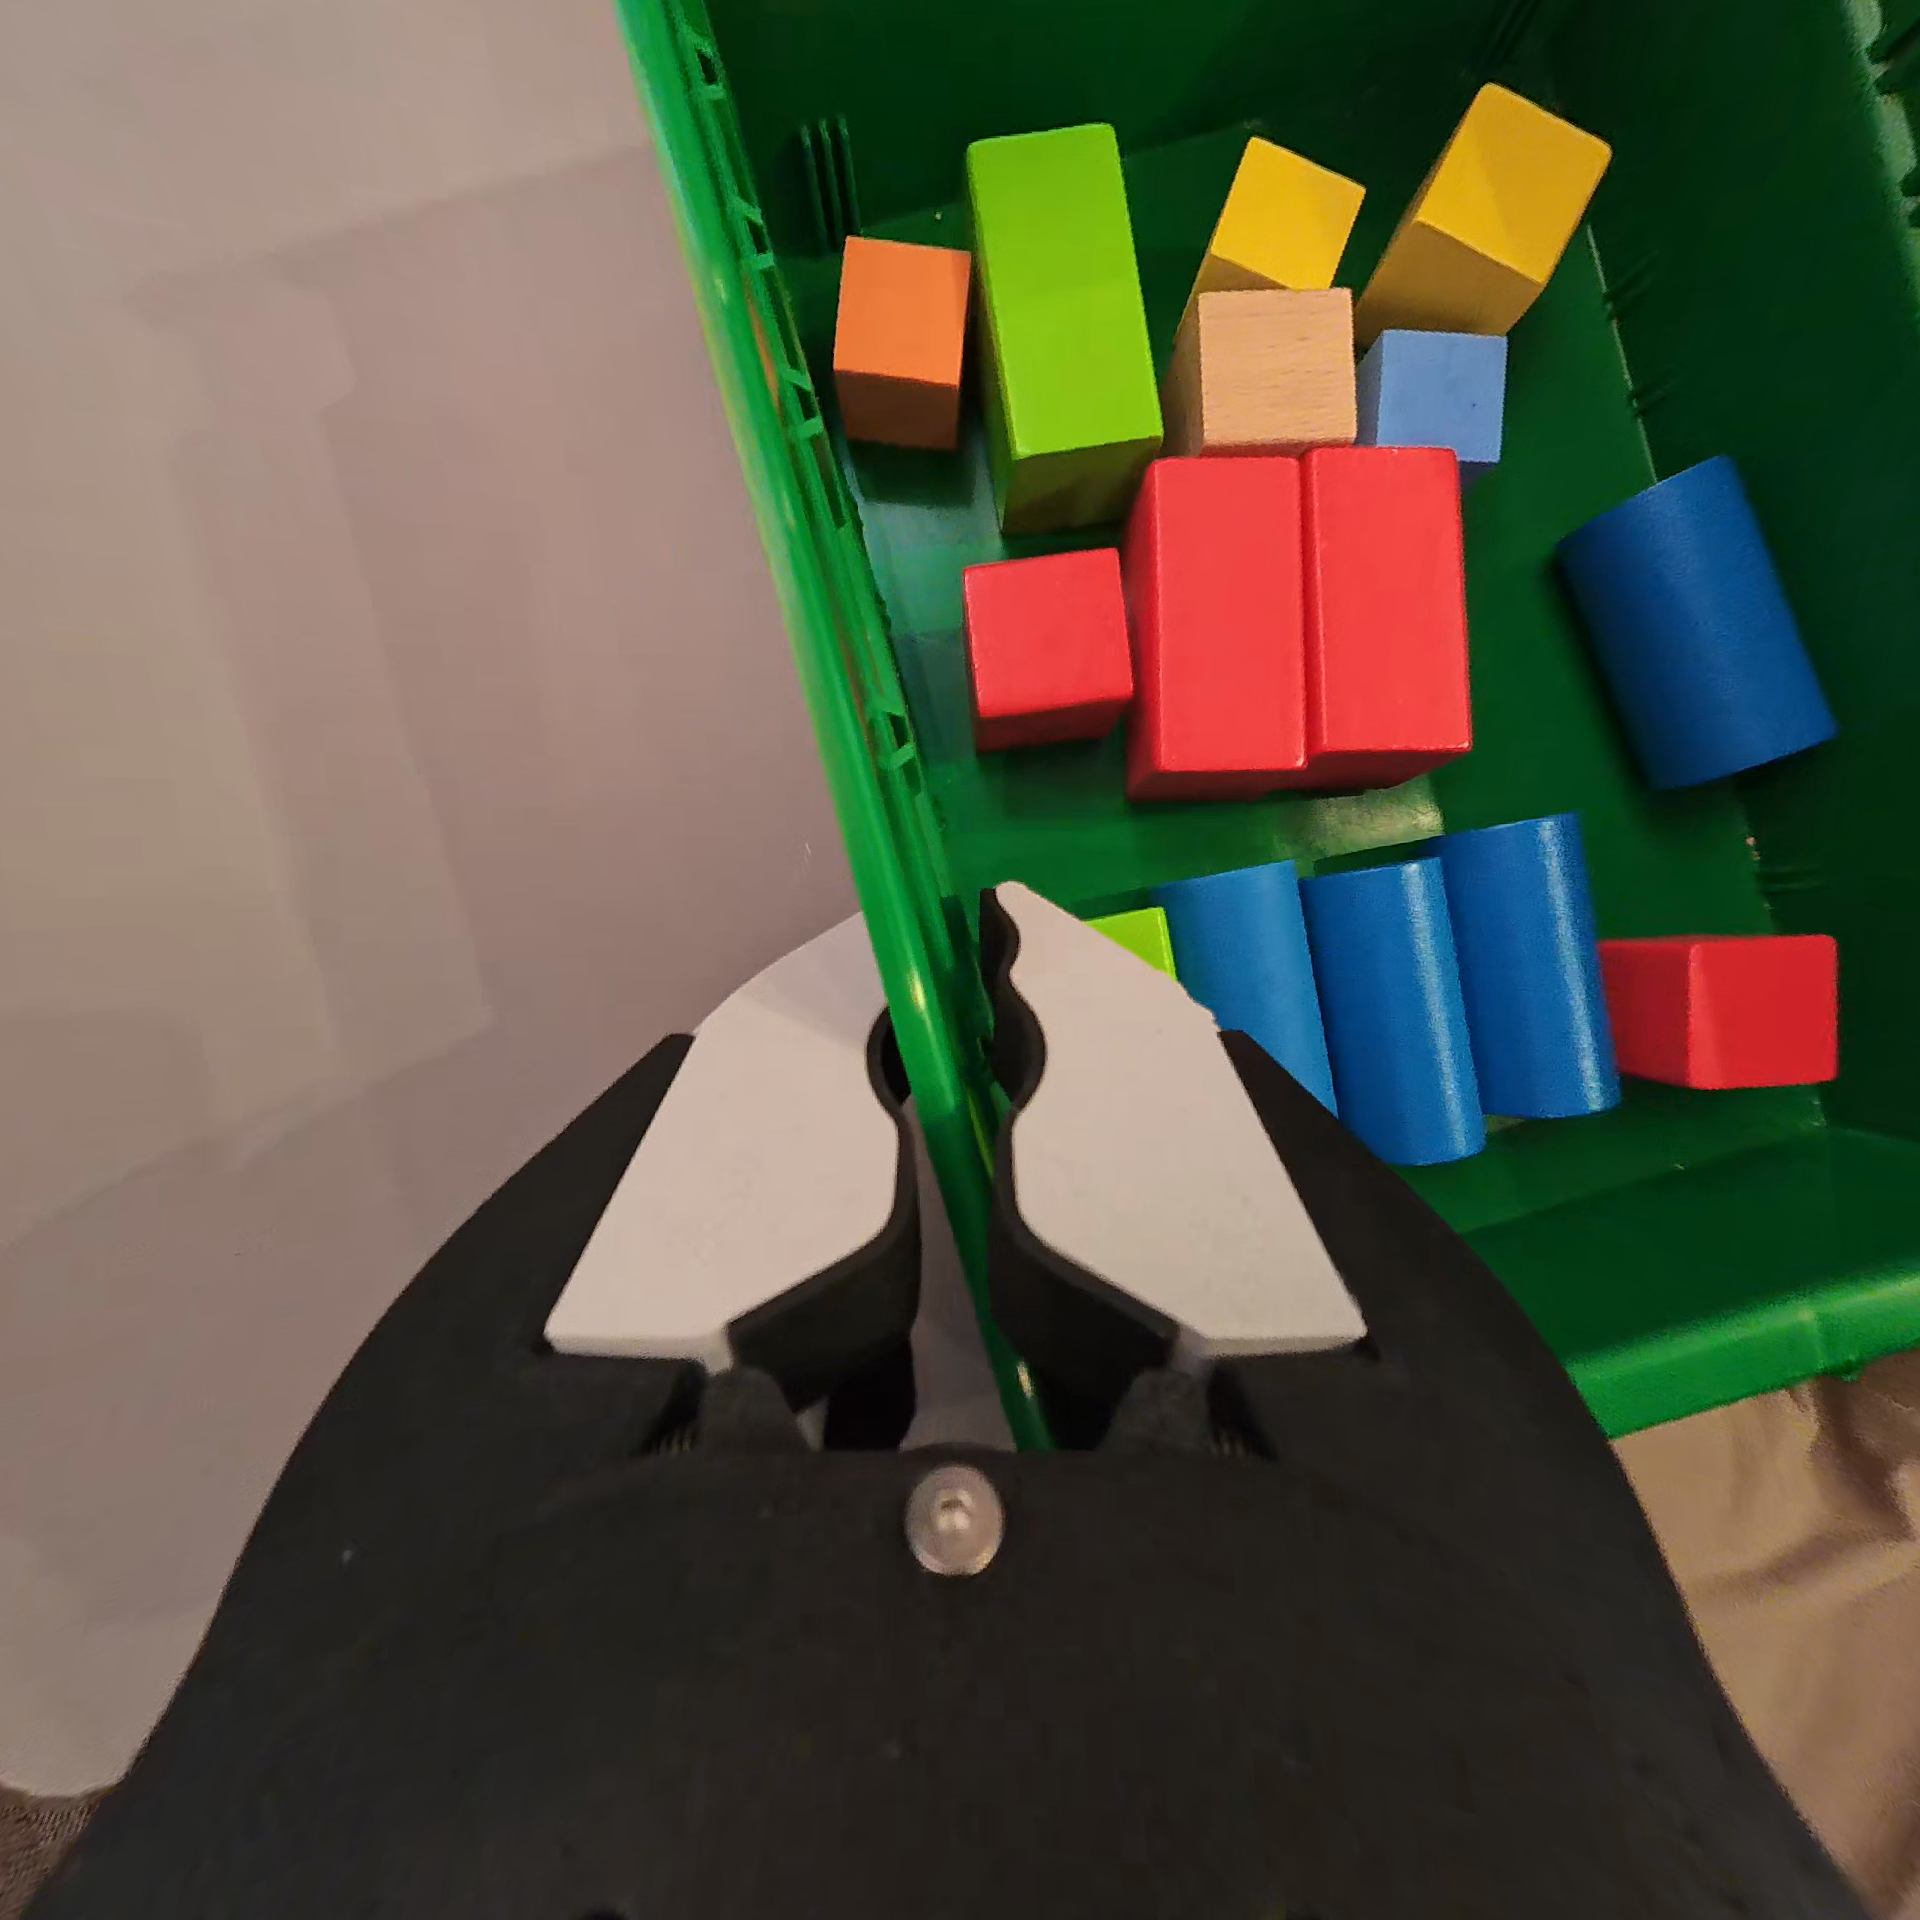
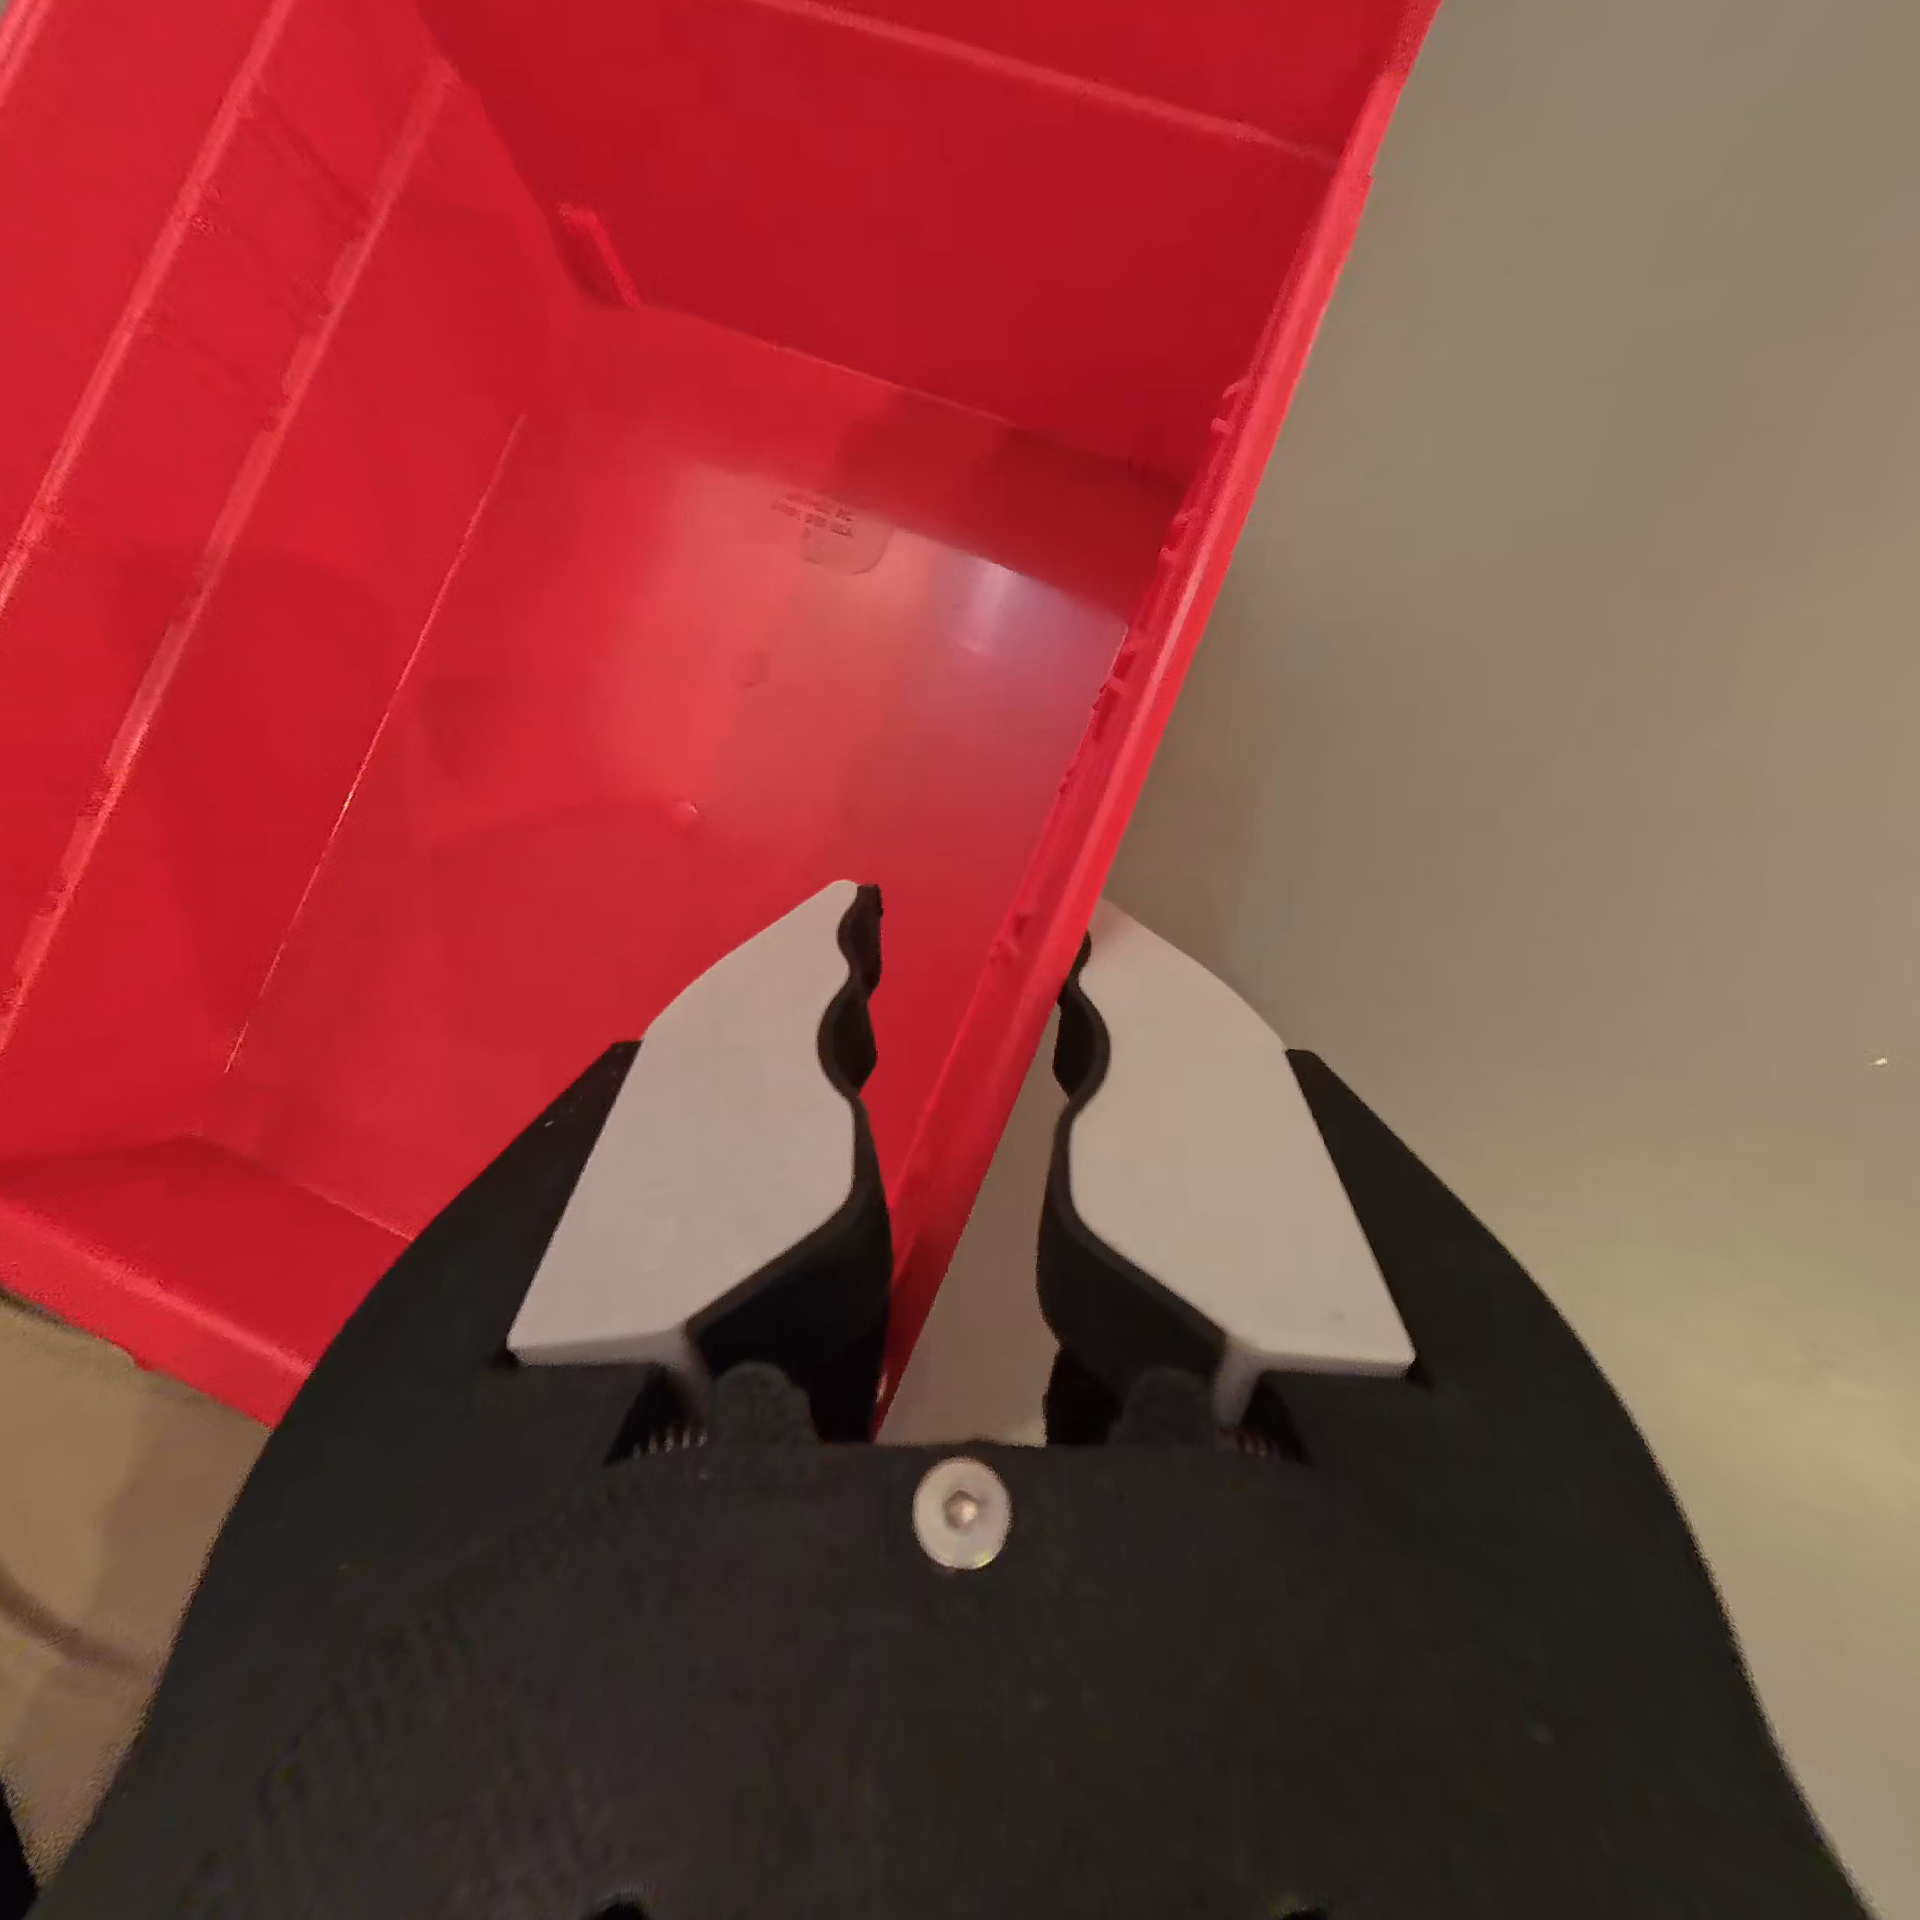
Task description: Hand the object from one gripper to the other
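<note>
Left wrist view: left gripper (image 1: 951, 997) clamped on green bin (image 1: 1714, 1247) wall, right gripper (image 2: 971, 935) apart astride red bin (image 2: 1195, 727) wall; rigid, block-laden green bin probably heavy, grip rim.

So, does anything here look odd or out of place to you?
Yes: each hand-held gripper straddles a bin wall rather than a block. The left hand-held gripper is clamped on the green bin wall; the right hand-held gripper straddles the empty red bin wall. The blocks lie jumbled and untouched.
</note>
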A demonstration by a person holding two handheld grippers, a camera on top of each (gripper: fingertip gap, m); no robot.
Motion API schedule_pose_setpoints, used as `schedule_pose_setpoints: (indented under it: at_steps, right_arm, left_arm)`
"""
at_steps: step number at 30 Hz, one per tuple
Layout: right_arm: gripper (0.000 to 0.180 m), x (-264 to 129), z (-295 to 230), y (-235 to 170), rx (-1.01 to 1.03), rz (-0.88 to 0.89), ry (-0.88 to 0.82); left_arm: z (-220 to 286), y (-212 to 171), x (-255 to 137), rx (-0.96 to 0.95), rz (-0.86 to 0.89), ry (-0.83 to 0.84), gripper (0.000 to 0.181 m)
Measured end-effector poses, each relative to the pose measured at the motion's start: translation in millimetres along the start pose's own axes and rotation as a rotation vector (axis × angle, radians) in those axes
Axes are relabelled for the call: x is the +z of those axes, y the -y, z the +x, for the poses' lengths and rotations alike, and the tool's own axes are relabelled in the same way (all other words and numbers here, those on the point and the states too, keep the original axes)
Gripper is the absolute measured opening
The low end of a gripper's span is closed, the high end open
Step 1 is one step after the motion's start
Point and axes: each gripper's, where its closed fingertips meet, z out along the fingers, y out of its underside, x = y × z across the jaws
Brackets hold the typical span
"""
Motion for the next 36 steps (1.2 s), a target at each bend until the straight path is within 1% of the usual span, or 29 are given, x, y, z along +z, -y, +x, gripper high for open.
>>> schedule_pose_setpoints:
  at_steps: [1, 4, 6, 7, 9, 11, 12, 14, 18, 26, 27, 30, 32, 34, 36]
  right_arm:
    - [0.028, -0.6, -1.1, -0.8, 0.000, -0.002, 0.001]
    - [0.018, -0.9, -5.6, -4.0, 0.029, 0.010, 0.025]
    - [0.016, 1.1, -9.8, -6.4, 0.019, 0.004, 0.038]
    - [0.018, 2.5, -10.9, -6.5, 0.014, 0.003, 0.036]
    - [0.033, 4.5, -10.8, -5.5, 0.021, 0.003, 0.027]
    - [0.038, 3.1, -12.1, -4.4, 0.038, 0.009, 0.041]
    - [0.038, 2.6, -10.9, -6.2, 0.045, 0.000, 0.039]
    - [0.029, 2.9, -9.1, -8.7, 0.052, -0.004, 0.034]
    - [0.017, 4.7, -8.6, -8.0, 0.091, 0.002, 0.045]
    - [0.018, 1.9, 5.2, -8.0, 0.140, 0.026, -0.012]
    - [0.019, 1.7, 4.3, -7.4, 0.137, 0.030, -0.008]
    - [0.040, -4.5, 7.6, 0.4, 0.100, 0.076, -0.043]
    - [0.050, -15.1, 9.5, 10.3, 0.071, 0.122, -0.069]
    - [0.052, -28.6, 6.6, 22.7, 0.026, 0.187, -0.080]
    - [0.052, -41.1, -2.6, 34.0, -0.031, 0.240, -0.069]
  left_arm:
    - [-0.3, -2.4, -1.5, -0.002, 0.001, 0.003, 0.008]
    - [-1.1, -10.7, -6.8, -0.021, 0.003, 0.001, 0.008]
    - [-1.2, -14.0, -8.8, -0.024, 0.009, -0.001, 0.008]
    - [-0.9, -13.8, -9.0, -0.025, 0.016, -0.006, 0.011]
    - [0.1, -11.6, -8.2, -0.034, 0.033, -0.019, 0.017]
    - [0.0, -12.0, -6.2, -0.037, 0.039, -0.026, 0.023]
    - [2.2, -12.7, -5.5, -0.040, 0.039, -0.046, 0.022]
    - [2.0, -11.9, -5.7, -0.050, 0.041, -0.053, 0.017]
    - [-1.9, -9.2, -5.7, -0.034, 0.050, -0.016, 0.014]
    - [-9.0, -5.4, -4.6, -0.051, 0.057, 0.004, 0.012]
    - [-8.5, -4.9, -4.3, -0.053, 0.059, -0.003, 0.013]
    - [-6.0, -4.6, -4.1, -0.057, 0.062, -0.031, 0.018]
    - [-8.6, -2.9, -6.2, -0.060, 0.077, -0.028, 0.026]
    - [-13.1, 2.5, -13.0, -0.059, 0.109, -0.014, 0.038]
    - [-19.7, 13.0, -27.5, -0.013, 0.158, 0.041, 0.044]
